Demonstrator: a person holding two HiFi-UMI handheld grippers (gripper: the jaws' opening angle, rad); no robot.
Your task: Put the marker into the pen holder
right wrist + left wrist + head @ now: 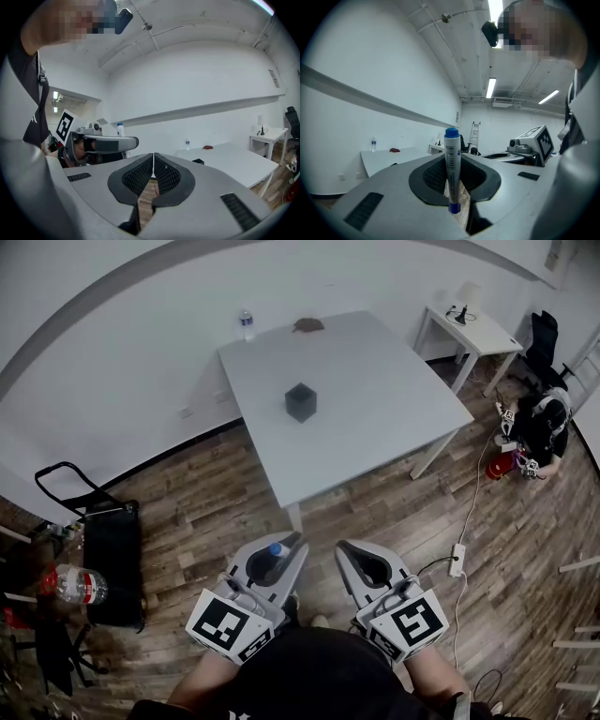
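A white marker with a blue cap stands upright between the jaws of my left gripper, which is shut on it. In the head view its blue cap pokes up from the left gripper, low and close to the person's body. The right gripper is beside it, its jaws pressed together on nothing. The black cube-shaped pen holder sits on the white table, well ahead of both grippers and apart from them.
A water bottle and a small brown object sit at the table's far edge. A smaller white table is at the right. A black cart and a bottle are at the left. A cable and power strip lie on the wooden floor.
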